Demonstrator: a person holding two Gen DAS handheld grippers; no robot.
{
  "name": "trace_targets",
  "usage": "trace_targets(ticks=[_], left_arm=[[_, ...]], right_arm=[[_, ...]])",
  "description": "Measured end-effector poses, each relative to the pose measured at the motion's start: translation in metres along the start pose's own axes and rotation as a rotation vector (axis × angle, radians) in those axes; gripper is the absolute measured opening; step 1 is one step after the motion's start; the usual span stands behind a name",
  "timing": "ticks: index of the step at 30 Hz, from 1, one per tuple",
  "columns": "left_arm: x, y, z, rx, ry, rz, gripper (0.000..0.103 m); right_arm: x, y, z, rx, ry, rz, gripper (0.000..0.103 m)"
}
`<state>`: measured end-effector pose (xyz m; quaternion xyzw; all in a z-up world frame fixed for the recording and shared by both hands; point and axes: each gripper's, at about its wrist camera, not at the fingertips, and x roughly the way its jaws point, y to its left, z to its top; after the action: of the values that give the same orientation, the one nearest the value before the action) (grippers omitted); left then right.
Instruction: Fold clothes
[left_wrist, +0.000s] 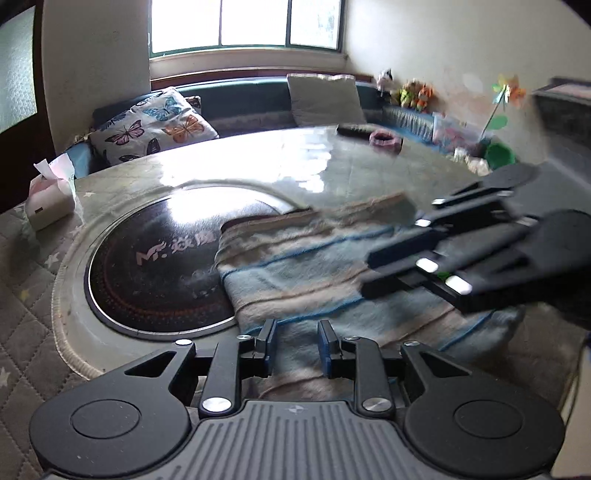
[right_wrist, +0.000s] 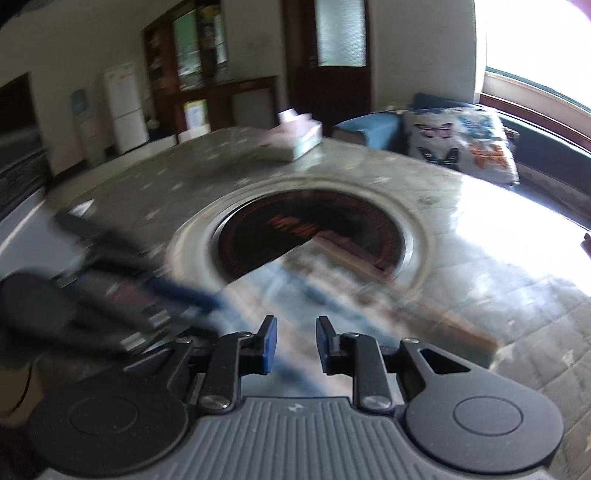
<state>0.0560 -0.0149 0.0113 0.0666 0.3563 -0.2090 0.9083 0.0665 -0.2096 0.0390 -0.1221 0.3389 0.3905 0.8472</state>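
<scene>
Left wrist view: the left gripper points down at a folded striped cloth that lies on the table. Its jaws stand apart with a gap between the blue pads; nothing is pinched, and the cloth's near part shows through the gap below them. The cloth's left edge overlaps the round dark cooktop set into the table; its brown hem forms the far edge. The right gripper reaches in from the right, above the cloth's right half (blurred, so contact with the fabric cannot be judged). Bare table lies beyond the hem up to a pink dish and a dark remote near the far rim. A tissue box sits at the left rim, well apart from the cloth.

Right wrist view: the right gripper has its jaws parted and empty, over the near end of the striped cloth. The cloth runs from the pads toward the cooktop and covers its near right part. The left gripper enters from the left, its tips just beside the cloth's left edge. Open table extends right of the cloth and beyond the cooktop to the tissue box
</scene>
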Motion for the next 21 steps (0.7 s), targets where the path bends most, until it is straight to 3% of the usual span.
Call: trace_targets(ticks=[9, 12, 14, 18, 21], left_arm=[[-0.018, 0.012, -0.009, -0.004, -0.002, 0.071, 0.026], [-0.026, 0.018, -0.007, -0.023, -0.030, 0.085, 0.031], [-0.029, 0.023, -0.005, -0.040, -0.043, 0.092, 0.032], [-0.028, 0.030, 0.001, -0.082, -0.045, 0.091, 0.032], [-0.023, 0.031, 0.006, -0.116, -0.037, 0.079, 0.032]], right_arm=[[-0.006, 0.062, -0.028, -0.187, 0.014, 0.130, 0.028], [-0.004, 0.060, -0.023, -0.149, -0.014, 0.115, 0.032], [-0.001, 0.056, -0.022, -0.117, -0.014, 0.085, 0.037], [0.005, 0.056, -0.023, -0.055, -0.010, 0.092, 0.038], [0.004, 0.069, -0.025, -0.101, -0.018, 0.131, 0.039]])
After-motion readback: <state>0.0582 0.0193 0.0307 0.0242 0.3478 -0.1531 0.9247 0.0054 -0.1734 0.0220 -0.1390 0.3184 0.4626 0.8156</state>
